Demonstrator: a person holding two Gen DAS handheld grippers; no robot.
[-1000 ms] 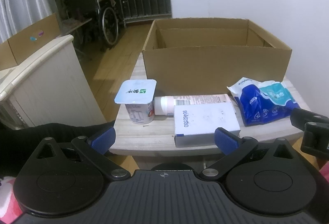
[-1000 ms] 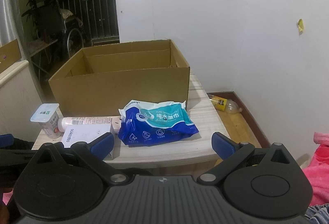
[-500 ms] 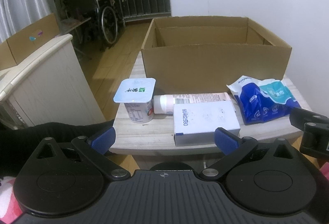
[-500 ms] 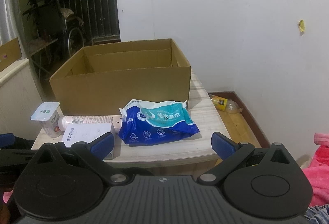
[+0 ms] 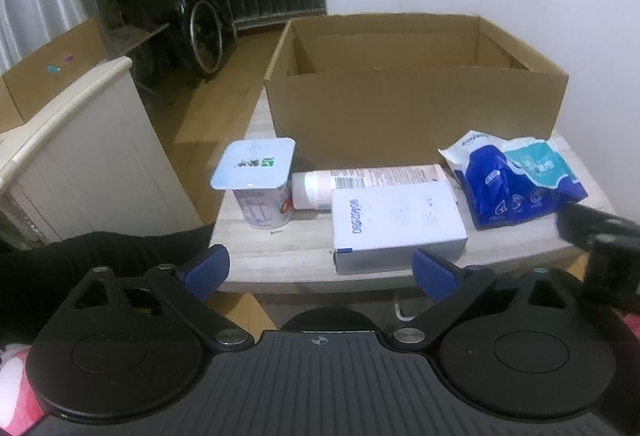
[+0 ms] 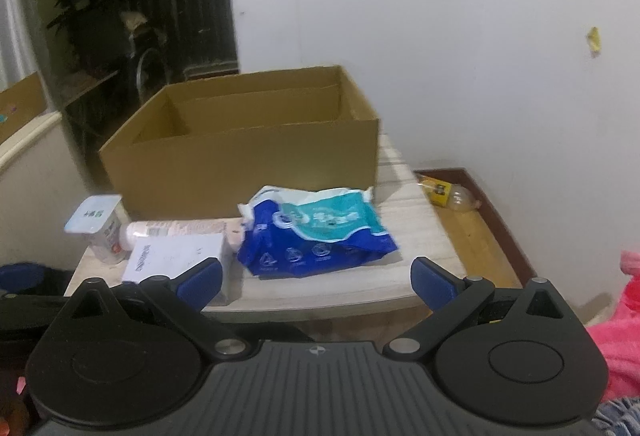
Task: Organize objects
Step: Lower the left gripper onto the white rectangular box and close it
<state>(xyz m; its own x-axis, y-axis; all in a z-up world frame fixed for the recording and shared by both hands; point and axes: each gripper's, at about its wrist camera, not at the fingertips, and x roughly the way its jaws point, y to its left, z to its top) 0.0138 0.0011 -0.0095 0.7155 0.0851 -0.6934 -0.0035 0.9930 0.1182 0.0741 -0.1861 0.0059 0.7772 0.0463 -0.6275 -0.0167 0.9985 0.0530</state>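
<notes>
1. Left wrist view: the left gripper point(image 5: 320, 270) hovers off the near edge of the small wooden table point(image 5: 280, 256), its blue-tipped jaws spread wide and closing slightly, with nothing pressed between them.
2. A yoghurt cup point(image 5: 262, 185) stands upright near the table's left edge, its foil lid on.
3. Just beside it a pale pink bottle point(image 5: 368, 179) lies on its side, cap end touching the cup.
4. A white carton point(image 5: 396, 224) lies flat in front of the bottle, touching it.
5. A blue pack of wet wipes point(image 5: 516, 183) lies crumpled to the right — part of the other tool overlaps its near corner in this view.
6. An open cardboard box point(image 5: 416, 111) sits behind all four items; what its floor holds cannot be seen.
7. Right wrist view: the right gripper point(image 6: 316, 274) is released, jaws wide apart, held short of the table's edge facing the wipes pack point(image 6: 320, 232).
8. A plastic bottle point(image 6: 448, 193) lies on the floor by the wall — well apart from the table.
</notes>
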